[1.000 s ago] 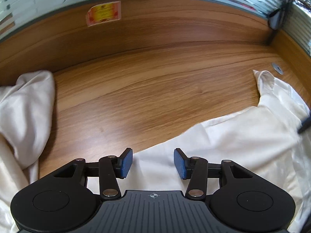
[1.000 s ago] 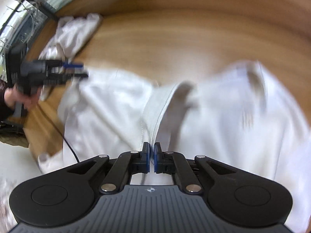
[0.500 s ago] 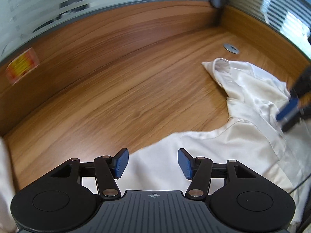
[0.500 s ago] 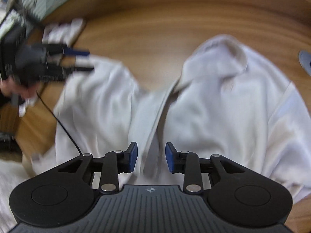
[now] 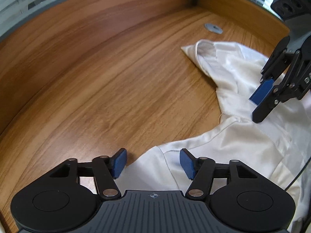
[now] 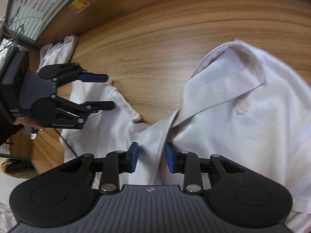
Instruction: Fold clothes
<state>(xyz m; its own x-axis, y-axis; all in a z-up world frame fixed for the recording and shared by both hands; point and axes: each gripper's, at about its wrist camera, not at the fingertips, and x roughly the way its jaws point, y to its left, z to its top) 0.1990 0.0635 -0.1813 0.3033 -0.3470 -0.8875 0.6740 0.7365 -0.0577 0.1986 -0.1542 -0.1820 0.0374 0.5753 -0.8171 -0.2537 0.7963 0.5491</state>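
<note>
- Left gripper (image 5: 152, 162): jaws about half open and closing. A hem corner of the white shirt (image 5: 233, 139) lies between the blue pads (image 5: 119, 163); the pads do not press on it. The left pad stands at the cloth edge, above bare wood.
- Right gripper (image 6: 151, 158): jaws partly open and closing. The raised front placket of the shirt (image 6: 233, 126) runs up between the pads (image 6: 134, 157); a gap shows on each side, so no grip is seen.
- In the left wrist view, the right gripper (image 5: 261, 105) points down at the shirt just below the collar (image 5: 206, 48); whether it touches cannot be told.
- In the right wrist view, the left gripper (image 6: 106, 90) sits at the shirt's left edge, held by a hand (image 6: 27, 123) in a dark sleeve.
- The shirt lies spread, front up, on the counter (image 5: 97, 81), collar towards the back wall, with a pale emblem (image 6: 241, 105) on the chest.
- A second white garment (image 6: 56, 52) lies bunched at the far left, apart from the shirt.
- A round metal disc (image 5: 213, 28) sits in the counter beyond the collar. A red and yellow sticker (image 6: 79, 4) is on the back panel.
- Materials: smooth, slightly glossy cloth with stitched seams; wood-grain counter; black gripper bodies with ribbed housings.
</note>
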